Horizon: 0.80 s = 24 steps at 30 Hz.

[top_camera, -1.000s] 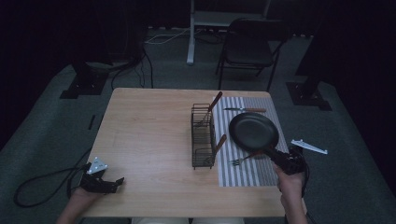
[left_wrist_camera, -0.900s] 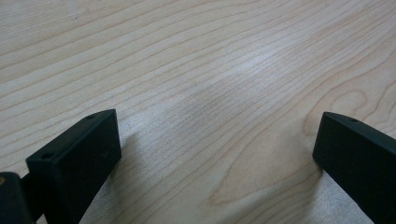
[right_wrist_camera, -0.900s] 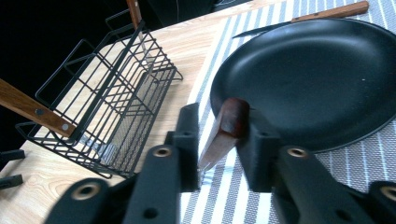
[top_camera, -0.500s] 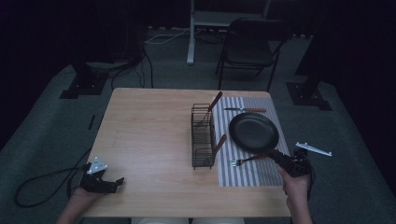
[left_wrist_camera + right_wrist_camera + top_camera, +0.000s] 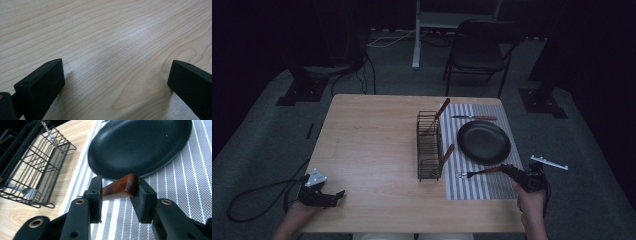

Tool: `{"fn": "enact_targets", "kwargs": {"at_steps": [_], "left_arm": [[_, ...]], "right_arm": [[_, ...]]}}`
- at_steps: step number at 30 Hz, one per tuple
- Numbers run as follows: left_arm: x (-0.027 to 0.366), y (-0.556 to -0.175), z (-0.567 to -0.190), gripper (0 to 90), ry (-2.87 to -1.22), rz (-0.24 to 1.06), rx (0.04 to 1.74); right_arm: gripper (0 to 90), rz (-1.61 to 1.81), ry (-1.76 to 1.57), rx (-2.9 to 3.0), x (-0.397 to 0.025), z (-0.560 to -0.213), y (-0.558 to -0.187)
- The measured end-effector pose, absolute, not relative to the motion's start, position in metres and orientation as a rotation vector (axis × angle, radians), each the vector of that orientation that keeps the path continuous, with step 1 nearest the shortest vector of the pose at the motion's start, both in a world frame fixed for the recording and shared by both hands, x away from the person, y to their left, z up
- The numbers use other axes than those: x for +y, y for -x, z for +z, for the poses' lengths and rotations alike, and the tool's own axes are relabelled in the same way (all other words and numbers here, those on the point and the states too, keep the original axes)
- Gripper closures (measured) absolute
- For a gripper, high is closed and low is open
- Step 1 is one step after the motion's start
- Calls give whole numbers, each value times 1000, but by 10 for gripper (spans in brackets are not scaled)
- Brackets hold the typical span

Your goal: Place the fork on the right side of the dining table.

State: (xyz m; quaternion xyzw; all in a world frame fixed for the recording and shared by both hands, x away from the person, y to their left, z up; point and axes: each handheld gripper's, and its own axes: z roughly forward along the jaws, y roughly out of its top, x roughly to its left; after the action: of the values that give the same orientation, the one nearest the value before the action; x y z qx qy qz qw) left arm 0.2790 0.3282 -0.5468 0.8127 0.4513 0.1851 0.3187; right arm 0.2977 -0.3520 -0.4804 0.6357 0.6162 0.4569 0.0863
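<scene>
Two fingers [image 5: 96, 195] of the right gripper [image 5: 117, 195] pinch the wooden handle end of a fork [image 5: 477, 173], which lies on the striped mat [image 5: 492, 190] at the near right of the counter [image 5: 372, 145], just in front of the black pan [image 5: 483, 142]. A wire rack [image 5: 428, 147] stands to the left with other utensils in it. Far off at the near left, the left gripper [image 5: 115, 82] rests with fingers spread on bare wood. The grip sits at the handle's very tip, so I'd guess the fork could pivot or slip out when lifted, or its tines could snag the rack wires.
</scene>
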Motion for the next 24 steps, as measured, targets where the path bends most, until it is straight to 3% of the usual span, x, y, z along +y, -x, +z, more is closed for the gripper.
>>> {"fn": "enact_targets", "kwargs": {"at_steps": [24], "left_arm": [[328, -279, -547, 9, -2137, 487, 1187]], "right_arm": [[478, 1226, -2006, 1872, -366, -509, -323]]}}
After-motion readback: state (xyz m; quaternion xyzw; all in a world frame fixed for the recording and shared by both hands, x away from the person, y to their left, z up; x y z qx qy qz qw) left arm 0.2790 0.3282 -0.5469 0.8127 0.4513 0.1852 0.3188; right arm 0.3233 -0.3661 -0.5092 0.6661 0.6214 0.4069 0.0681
